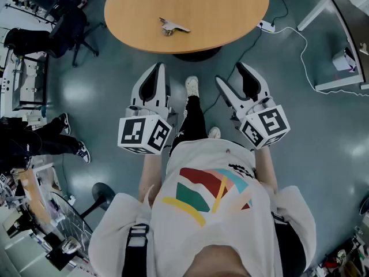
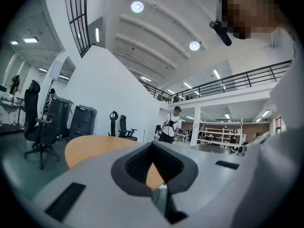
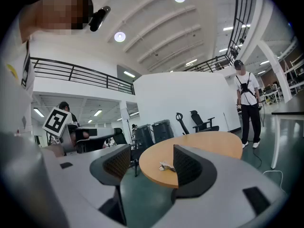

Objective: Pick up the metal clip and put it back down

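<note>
The metal clip (image 1: 173, 26) lies on the near part of a round wooden table (image 1: 230, 10), ahead of me and clear of both grippers. Seen from the right gripper view, the clip (image 3: 166, 166) sits on the table (image 3: 213, 148) just past the right jaw. My right gripper (image 1: 230, 73) (image 3: 152, 164) hangs over the floor short of the table, jaws wide open and empty. Beside it, my left gripper (image 1: 157, 69) (image 2: 159, 177) is also held in the air short of the table (image 2: 90, 146), its jaws closed together with nothing between them.
A black office chair (image 1: 69, 27) stands left of the table. A white power strip (image 1: 266, 25) and its cable run across the floor to the right, near a white desk leg (image 1: 314, 13). One person (image 3: 247, 103) stands past the table; another person's feet (image 1: 72, 149) are at the left.
</note>
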Motion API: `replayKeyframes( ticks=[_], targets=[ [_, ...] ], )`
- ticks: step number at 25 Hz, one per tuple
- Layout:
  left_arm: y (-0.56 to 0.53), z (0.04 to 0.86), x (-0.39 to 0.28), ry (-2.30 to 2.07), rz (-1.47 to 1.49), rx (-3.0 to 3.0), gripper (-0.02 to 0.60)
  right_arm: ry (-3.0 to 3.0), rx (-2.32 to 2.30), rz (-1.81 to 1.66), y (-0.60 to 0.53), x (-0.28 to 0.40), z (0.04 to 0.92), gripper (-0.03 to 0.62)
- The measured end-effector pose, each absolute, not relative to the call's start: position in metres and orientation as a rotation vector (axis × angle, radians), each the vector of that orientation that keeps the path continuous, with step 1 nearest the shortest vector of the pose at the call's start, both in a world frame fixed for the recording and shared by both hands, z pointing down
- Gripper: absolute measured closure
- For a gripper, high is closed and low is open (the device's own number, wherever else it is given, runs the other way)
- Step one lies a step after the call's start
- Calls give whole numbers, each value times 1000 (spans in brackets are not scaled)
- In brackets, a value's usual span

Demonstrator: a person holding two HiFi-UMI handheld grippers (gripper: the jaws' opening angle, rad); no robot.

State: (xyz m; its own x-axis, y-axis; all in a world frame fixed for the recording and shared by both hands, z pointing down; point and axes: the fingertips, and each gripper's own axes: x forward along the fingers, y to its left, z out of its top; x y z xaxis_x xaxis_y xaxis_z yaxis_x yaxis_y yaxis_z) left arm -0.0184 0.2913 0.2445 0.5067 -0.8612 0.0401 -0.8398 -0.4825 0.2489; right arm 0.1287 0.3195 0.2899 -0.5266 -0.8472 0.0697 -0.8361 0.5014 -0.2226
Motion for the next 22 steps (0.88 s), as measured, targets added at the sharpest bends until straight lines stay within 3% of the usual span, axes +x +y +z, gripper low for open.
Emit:
replayKeyframes(
  ticks=[11,22],
  targets=[
    [105,271,-67,-1474,-170,2445,538,2775,-1470,-428,143,84,316,332],
    [-89,305,-115,-1330,-105,2433,538,2955,-1398,-437,-21,-3,319,332]
  ],
)
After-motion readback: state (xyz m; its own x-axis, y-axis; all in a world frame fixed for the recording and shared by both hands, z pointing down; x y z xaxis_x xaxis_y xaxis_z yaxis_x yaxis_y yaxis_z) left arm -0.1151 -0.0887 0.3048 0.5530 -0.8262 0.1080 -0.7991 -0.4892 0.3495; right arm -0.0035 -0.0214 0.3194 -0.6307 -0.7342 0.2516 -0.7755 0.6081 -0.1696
